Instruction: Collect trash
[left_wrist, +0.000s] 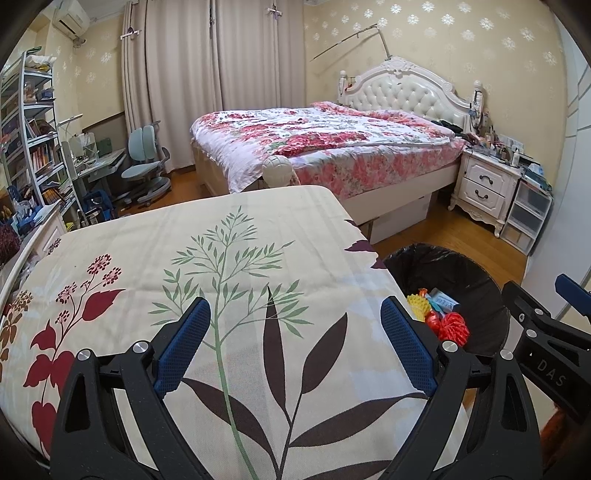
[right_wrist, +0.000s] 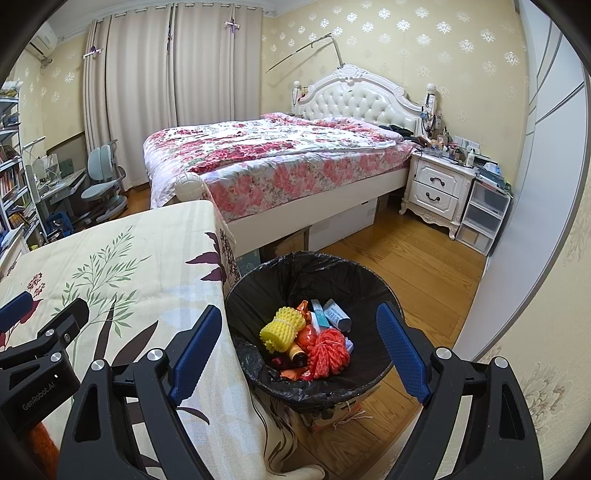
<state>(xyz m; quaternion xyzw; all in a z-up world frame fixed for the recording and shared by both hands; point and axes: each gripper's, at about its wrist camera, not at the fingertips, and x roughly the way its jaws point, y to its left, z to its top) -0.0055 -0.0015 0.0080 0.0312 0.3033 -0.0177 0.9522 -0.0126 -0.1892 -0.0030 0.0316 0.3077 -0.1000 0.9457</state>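
Layout relative to the table (right_wrist: 122, 258)

Bin (right_wrist: 369, 273) stands just right of the table, trash (right_wrist: 306, 336) inside; bed (right_wrist: 273, 155) behind the table; nightstand (right_wrist: 436, 188) right of the bed.

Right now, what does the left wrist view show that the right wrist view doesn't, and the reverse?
Only the left wrist view shows the left gripper head-on, jaws open over the bare tablecloth, with nothing between them.

Only the right wrist view shows the whole bin interior: yellow foam net, orange mesh bundle, small tubes, and the right gripper open above it.

Both show the floral table, the black-lined bin beside it, and the bed behind.
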